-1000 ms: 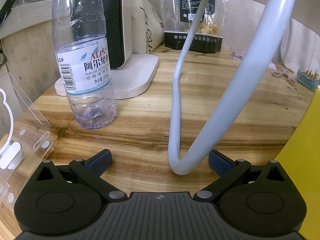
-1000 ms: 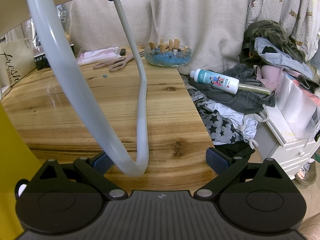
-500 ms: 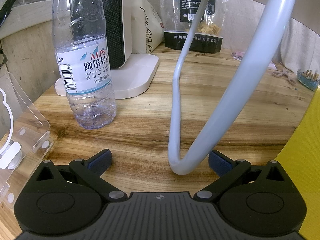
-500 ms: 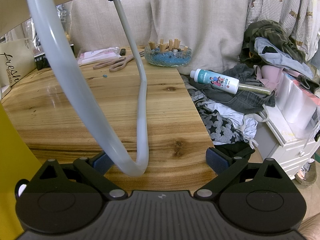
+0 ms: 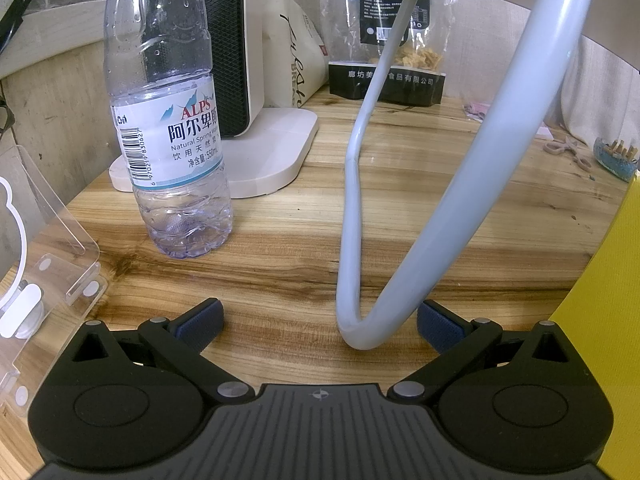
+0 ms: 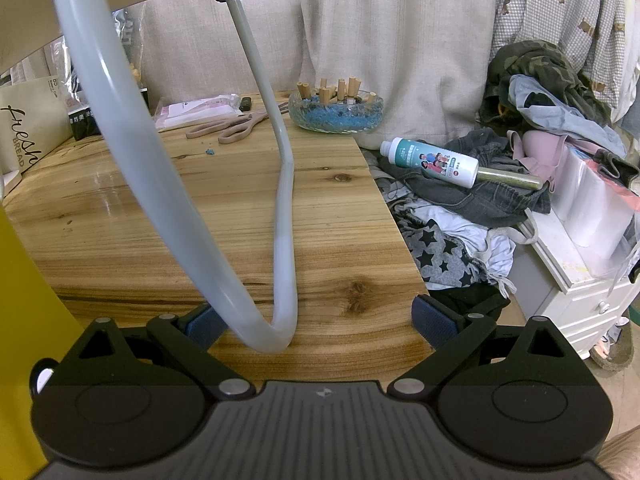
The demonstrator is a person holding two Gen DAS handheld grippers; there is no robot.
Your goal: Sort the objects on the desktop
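Hovering low over the varnished pale wooden desktop [image 5: 460, 208], the left gripper [image 5: 320, 320] has its two blue-padded fingers spread wide apart and grasps nothing; a thick white bent cable loop [image 5: 360, 332] hangs down between them, its lowest curve close to the wood, though whether it touches cannot be told. Ahead and to the left stands an upright clear plastic water bottle with a white and blue ALPS label [image 5: 172, 136], nearly empty, just in front of the cream flat base of a white appliance with a black mesh front [image 5: 276, 152]. A transparent acrylic stand [image 5: 52, 248] sits at the left edge of the desk. Farther back are a beige paper bread bag with black lettering [image 5: 298, 64] and a clear snack pouch with a black label [image 5: 396, 56], both upright near the wall. The right gripper [image 6: 316, 320] is likewise released, fingers far apart and empty, with the same white loop dipping beside its left pad. In the right wrist view, tan-handled scissors [image 6: 236, 126] lie flat on the far part of the desk, next to a round glass ashtray with blue granules and cigarette butts [image 6: 336, 110] at the far right corner. Off the desk edge, a white and teal bottle [image 6: 432, 162] lies on its side on a heap of crumpled clothes [image 6: 460, 216].
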